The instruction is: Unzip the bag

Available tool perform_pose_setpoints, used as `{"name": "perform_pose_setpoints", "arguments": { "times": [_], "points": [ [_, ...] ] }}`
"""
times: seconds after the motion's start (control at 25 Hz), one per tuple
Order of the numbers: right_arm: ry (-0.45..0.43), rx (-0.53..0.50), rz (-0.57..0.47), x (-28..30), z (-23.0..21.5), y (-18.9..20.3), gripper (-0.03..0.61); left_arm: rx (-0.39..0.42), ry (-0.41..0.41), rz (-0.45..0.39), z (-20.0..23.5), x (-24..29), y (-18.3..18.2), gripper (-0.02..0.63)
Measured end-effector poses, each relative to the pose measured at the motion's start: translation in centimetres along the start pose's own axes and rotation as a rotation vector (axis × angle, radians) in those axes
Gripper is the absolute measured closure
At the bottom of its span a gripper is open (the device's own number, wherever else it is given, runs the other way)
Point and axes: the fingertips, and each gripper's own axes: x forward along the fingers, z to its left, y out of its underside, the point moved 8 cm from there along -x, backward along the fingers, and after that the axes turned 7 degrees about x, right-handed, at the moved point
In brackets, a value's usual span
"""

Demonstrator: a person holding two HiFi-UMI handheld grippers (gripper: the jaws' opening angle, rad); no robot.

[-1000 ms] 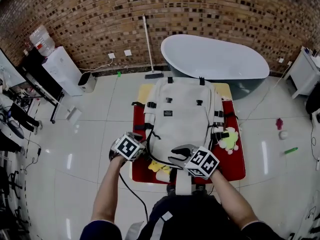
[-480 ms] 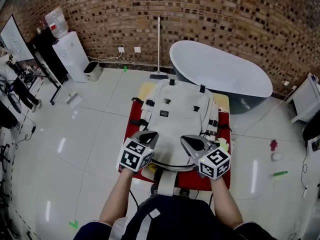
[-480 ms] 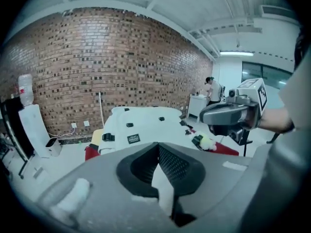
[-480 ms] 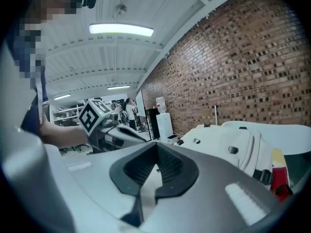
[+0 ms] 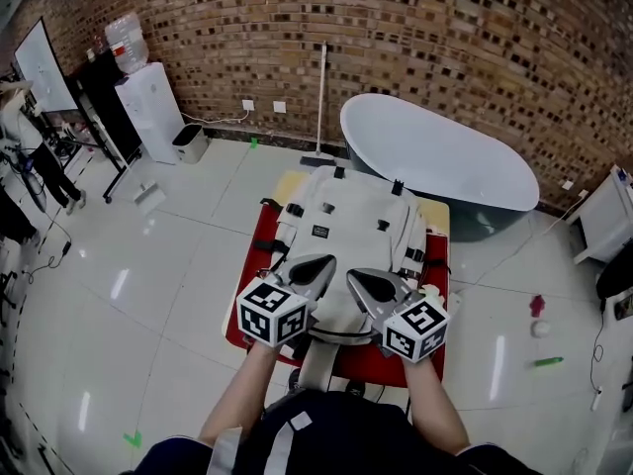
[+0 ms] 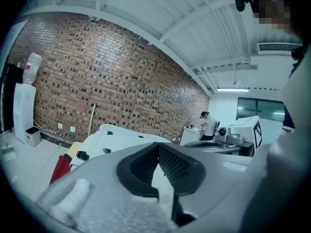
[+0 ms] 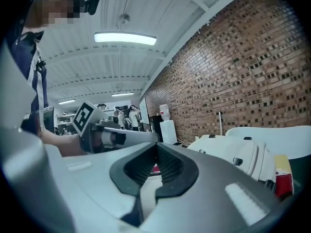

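A red table (image 5: 255, 267) stood on the tiled floor (image 5: 148, 295). A pale bag (image 5: 346, 221) lay flat over most of it, a yellow pad (image 5: 286, 180) showing at its far end.

A brick wall (image 5: 396, 28) backs a glossy white tiled floor (image 5: 148, 295) and bathtub (image 5: 435, 161).

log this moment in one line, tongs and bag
left tongs: shut, empty | right tongs: shut, empty | bag: flat on red mat, under both tongs | task: nothing gripped yet

The left gripper (image 6: 158, 146), jaws together and empty, faces the white backpack (image 6: 116, 140).
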Motion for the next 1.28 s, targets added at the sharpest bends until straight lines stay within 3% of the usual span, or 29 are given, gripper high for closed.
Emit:
{"name": "perform_pose_setpoints", "arguments": {
  "times": [0.16,1.28],
  "points": [
    [0.024,-0.011,-0.022,-0.5,-0.1,-0.5,0.572,0.008,-0.008,-0.032,-0.5,0.0,-0.5,0.611],
    [0.050,-0.044,-0.087,-2.7,0.6,-2.2,0.572,0.021,0.019,-0.030,-2.4,0.0,0.3,0.611]
  ]
}}
